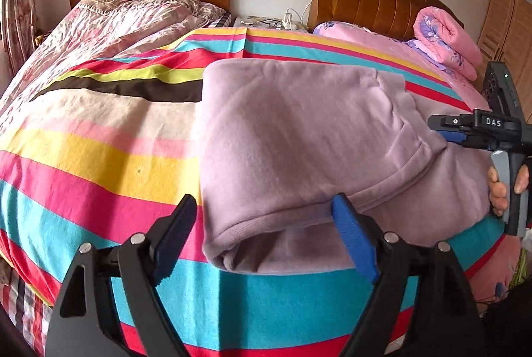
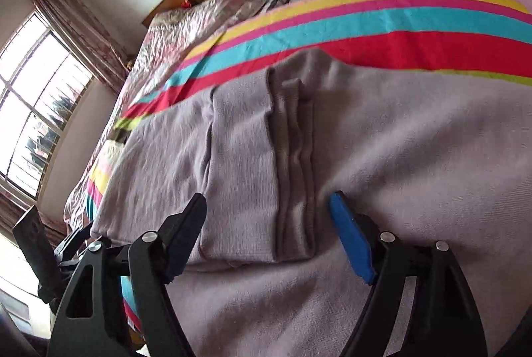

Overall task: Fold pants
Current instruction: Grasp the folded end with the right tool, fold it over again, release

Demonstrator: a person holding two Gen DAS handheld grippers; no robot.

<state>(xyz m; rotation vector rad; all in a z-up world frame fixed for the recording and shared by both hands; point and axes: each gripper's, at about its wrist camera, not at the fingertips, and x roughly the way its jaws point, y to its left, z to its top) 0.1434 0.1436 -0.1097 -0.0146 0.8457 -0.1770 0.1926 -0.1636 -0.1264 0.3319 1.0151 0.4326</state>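
Clearly "DAS" on right tongs (image 1: 435, 124), pants (image 1: 299, 141)

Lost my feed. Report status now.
Left gripper open, empty; right gripper open over cuffs. Pants folded on striped sheet. Nothing in the way.
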